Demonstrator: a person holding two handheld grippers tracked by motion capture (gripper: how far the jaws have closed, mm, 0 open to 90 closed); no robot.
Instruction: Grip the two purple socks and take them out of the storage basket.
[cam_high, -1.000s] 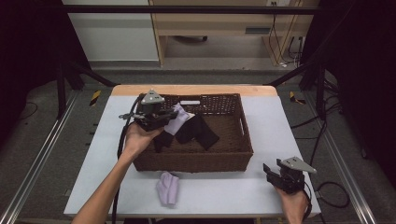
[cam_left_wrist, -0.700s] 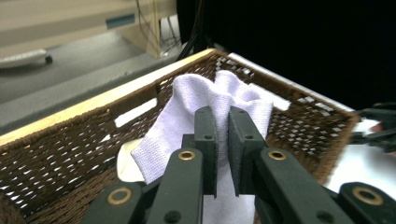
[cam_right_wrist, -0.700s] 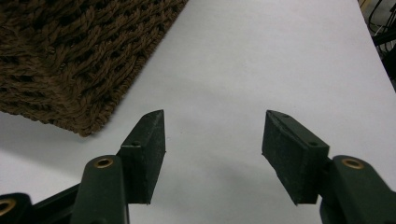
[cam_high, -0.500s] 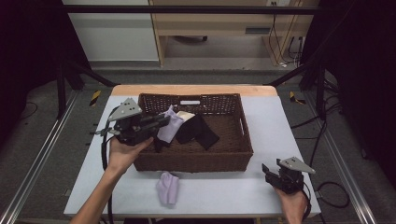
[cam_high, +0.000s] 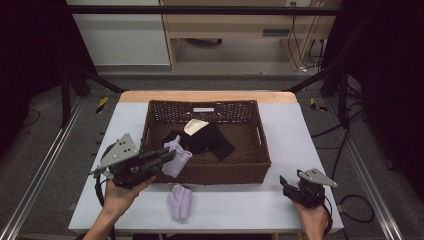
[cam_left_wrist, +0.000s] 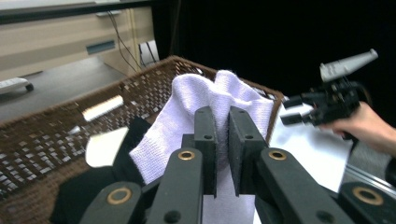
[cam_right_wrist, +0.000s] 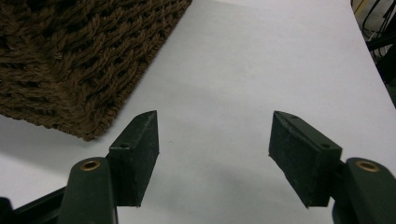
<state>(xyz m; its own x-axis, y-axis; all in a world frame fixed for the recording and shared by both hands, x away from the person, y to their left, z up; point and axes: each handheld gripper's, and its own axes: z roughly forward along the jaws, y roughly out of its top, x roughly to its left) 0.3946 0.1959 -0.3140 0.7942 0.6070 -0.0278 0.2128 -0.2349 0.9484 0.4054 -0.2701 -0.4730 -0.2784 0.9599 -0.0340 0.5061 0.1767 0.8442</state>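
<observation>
My left gripper (cam_high: 169, 154) is shut on a lavender sock (cam_high: 177, 156) and holds it over the front left corner of the brown wicker basket (cam_high: 252, 167). In the left gripper view the sock (cam_left_wrist: 205, 100) bulges out above the closed jaws (cam_left_wrist: 222, 122). A second lavender sock (cam_high: 179, 200) lies on the white table in front of the basket. Black socks (cam_high: 207, 139) and a cream one (cam_high: 194, 126) lie inside the basket. My right gripper (cam_high: 286, 186) stands open near the table's front right corner, its jaws (cam_right_wrist: 214, 140) wide with nothing between them.
The basket's front right corner (cam_right_wrist: 70, 60) is close to the left of the right gripper. White table (cam_high: 295, 135) runs around the basket. Black frame bars (cam_high: 75, 80) and cables (cam_high: 350, 150) flank the table.
My left gripper has pulled the lavender sock out of the basket's middle, toward the front left and over the rim. The right gripper has stayed put.
</observation>
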